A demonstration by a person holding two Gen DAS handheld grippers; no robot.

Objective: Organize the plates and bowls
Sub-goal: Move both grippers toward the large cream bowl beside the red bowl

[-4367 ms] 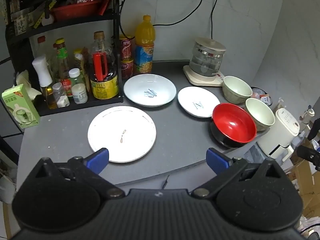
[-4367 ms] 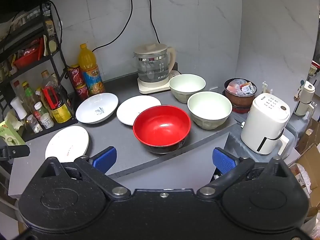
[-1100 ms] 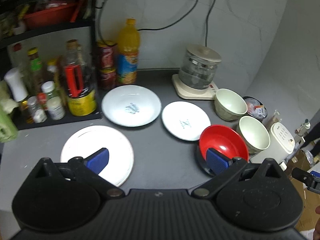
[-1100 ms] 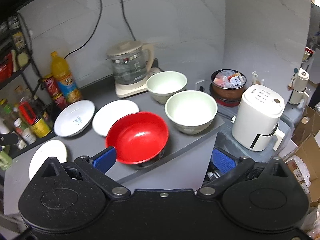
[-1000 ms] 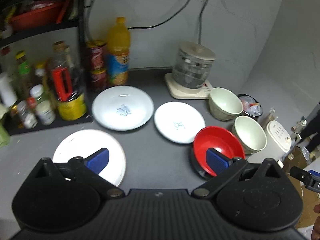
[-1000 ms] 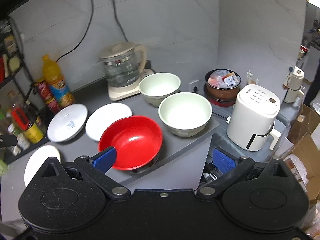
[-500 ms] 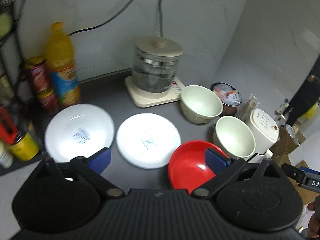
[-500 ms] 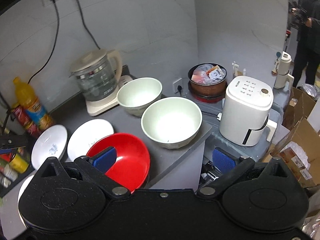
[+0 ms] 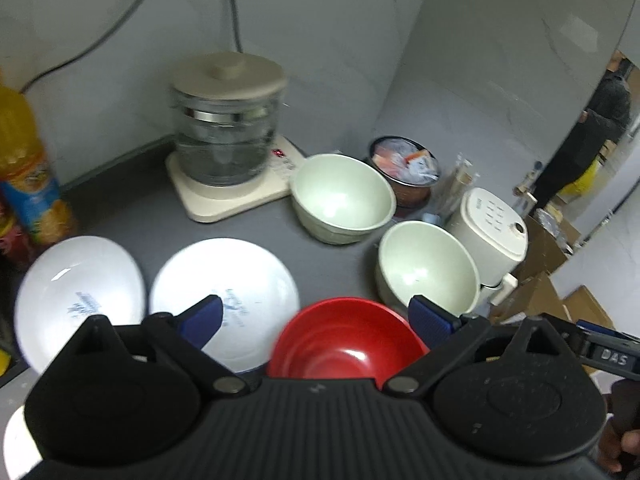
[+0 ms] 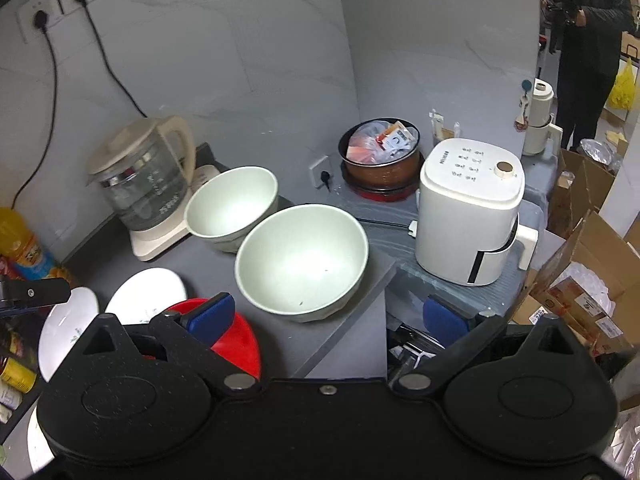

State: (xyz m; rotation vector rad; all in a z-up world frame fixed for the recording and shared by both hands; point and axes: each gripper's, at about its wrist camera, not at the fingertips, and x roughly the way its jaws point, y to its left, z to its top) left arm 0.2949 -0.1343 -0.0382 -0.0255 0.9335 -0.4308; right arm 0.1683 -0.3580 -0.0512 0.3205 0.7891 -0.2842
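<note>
On the grey counter [image 9: 132, 216] stand a red bowl [image 9: 344, 340], two pale green bowls, one near [image 9: 428, 268] and one farther back [image 9: 344, 196], and two white plates [image 9: 240, 276] [image 9: 80, 280]. My left gripper [image 9: 316, 320] is open and empty, above the red bowl's near side. In the right wrist view the near green bowl [image 10: 302, 258] lies just ahead of my open, empty right gripper [image 10: 326, 314]; the other green bowl [image 10: 232, 204], the red bowl [image 10: 236, 344] and the plates [image 10: 148, 290] [image 10: 66, 328] are to the left.
A glass kettle on a base [image 9: 224, 136] stands at the back by the wall. A white appliance [image 10: 468, 208] and a brown pot of packets [image 10: 380, 152] sit on a lower ledge to the right. Cardboard boxes [image 10: 584, 272] lie beyond the counter's right edge. An orange bottle [image 9: 24, 168] stands left.
Both grippers have swung right and moved in toward the bowls. The shelf of bottles and the large plate have slid out of the left view. Both stay open.
</note>
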